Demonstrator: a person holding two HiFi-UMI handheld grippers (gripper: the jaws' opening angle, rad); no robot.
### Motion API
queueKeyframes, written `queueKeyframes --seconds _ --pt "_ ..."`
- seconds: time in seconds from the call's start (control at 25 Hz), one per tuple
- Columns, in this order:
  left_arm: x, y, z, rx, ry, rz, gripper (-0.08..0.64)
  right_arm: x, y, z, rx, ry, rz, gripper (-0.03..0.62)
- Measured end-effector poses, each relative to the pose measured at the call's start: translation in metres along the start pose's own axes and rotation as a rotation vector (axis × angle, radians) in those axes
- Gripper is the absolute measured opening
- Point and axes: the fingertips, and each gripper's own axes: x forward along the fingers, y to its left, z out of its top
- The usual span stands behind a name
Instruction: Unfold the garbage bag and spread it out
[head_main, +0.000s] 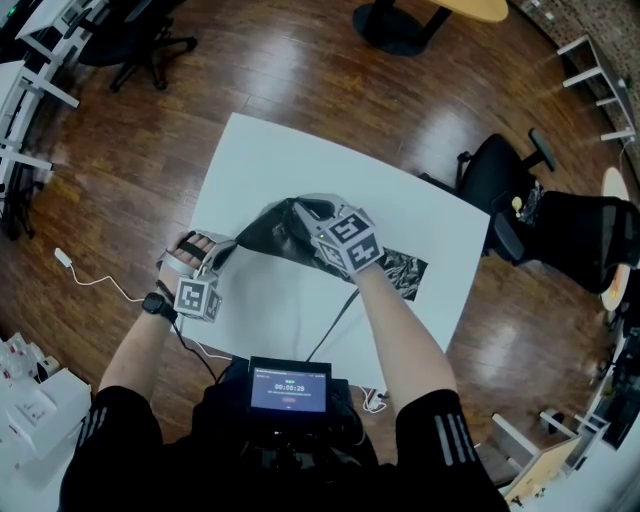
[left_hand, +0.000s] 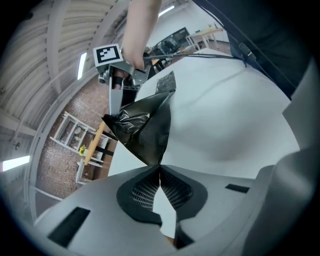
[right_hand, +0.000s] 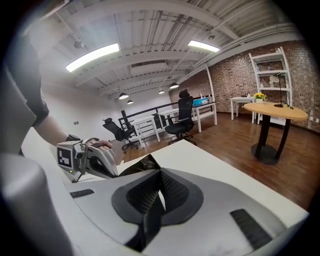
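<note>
Step in hand: opening out the folded bag. The black glossy plastic garbage bag (head_main: 272, 228) hangs above the white rectangular table top (head_main: 300, 150), bunched into a loose triangular sheet between the two tools and close in front of the person.

The left gripper (left_hand: 160, 170) has its jaws closed. The ribbed pads meet on one pointed corner of the film, and the sheet fans out from that pinch. The right gripper (right_hand: 160, 173) also has its jaws closed, with a thin strip of the black film trapped between the pads and trailing toward the camera. Each tool is therefore clamped on the bag at a separate point.

A dark crumpled patch (head_main: 403, 272) lies on the table just past the right gripper. The views do not settle whether it belongs to the same bag.

Judgement: the task is at an early to middle stage. The film is creased and gathered, and no flat area lies spread on the table.

Next move calls for:
- drawing the two clamped points apart until the film goes taut;
- keeping both pinches firm, since thin slick film is likely to slip;
- lowering the sheet flat onto the table and regripping any fold that stays doubled.
</note>
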Motion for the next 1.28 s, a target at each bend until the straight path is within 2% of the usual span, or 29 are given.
queueKeyframes --seconds 0.16,0.28,0.4,0.48,0.56,0.72,0.84,0.92,1.04,1.16,1.28 --pt "0.007 -0.016 -0.007 0.016 0.014 -0.077 0.014 0.012 -0.009 -0.006 -0.033 0.04 -0.027 0.017" --pt "0.009 -0.027 -0.013 -0.016 0.026 -0.123 0.028 0.023 -0.015 -0.009 -0.065 0.072 -0.043 0.017" --pt "0.007 -0.034 -0.022 -0.039 0.045 -0.135 0.045 0.032 -0.017 -0.013 -0.085 0.101 -0.043 0.017" --pt "0.001 -0.028 -0.02 -0.064 0.037 -0.117 0.051 0.036 -0.016 -0.014 -0.092 0.109 -0.036 0.017" --pt "-0.007 -0.008 -0.009 -0.134 -0.004 -0.064 0.051 0.037 -0.014 -0.011 -0.1 0.108 -0.029 0.017" --pt "-0.007 0.037 0.034 -0.374 -0.114 0.018 0.049 0.037 -0.01 -0.009 -0.112 0.107 -0.023 0.018" --pt "0.018 0.056 0.056 -0.452 -0.108 0.025 0.049 0.04 -0.009 -0.009 -0.126 0.122 -0.019 0.017" --pt "0.04 0.059 0.068 -0.455 -0.084 0.0 0.049 0.041 -0.011 -0.007 -0.135 0.126 -0.02 0.018" --pt "0.069 0.055 0.075 -0.376 -0.04 -0.032 0.049 0.043 -0.012 -0.006 -0.137 0.131 -0.023 0.018" --pt "0.097 0.042 0.07 -0.303 0.009 -0.078 0.073 0.046 -0.016 -0.012 -0.145 0.149 -0.024 0.018" --pt "0.113 0.023 0.059 -0.295 0.064 -0.149 0.098 0.048 -0.015 -0.016 -0.145 0.159 -0.022 0.02"
